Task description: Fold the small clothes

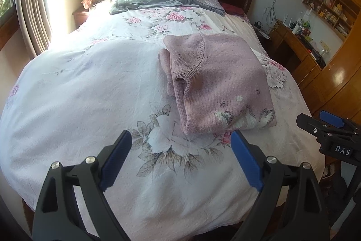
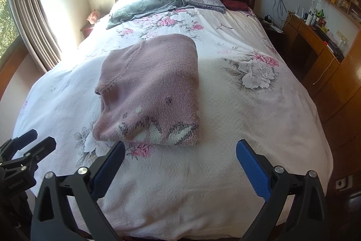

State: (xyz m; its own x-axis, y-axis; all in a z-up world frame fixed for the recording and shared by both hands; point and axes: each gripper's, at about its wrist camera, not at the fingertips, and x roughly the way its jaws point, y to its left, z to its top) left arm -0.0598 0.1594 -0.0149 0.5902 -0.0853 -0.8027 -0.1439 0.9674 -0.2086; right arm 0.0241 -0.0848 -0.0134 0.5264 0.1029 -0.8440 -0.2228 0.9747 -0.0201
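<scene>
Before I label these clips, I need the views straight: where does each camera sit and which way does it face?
Left wrist: on the left tool, facing up the bed to the headboard; sweater ahead-right; right tool at right edge.
Right wrist: on the right tool, same heading; sweater ahead-left; left tool at left edge.
Shared: bed, sweater, both open tools.
</scene>
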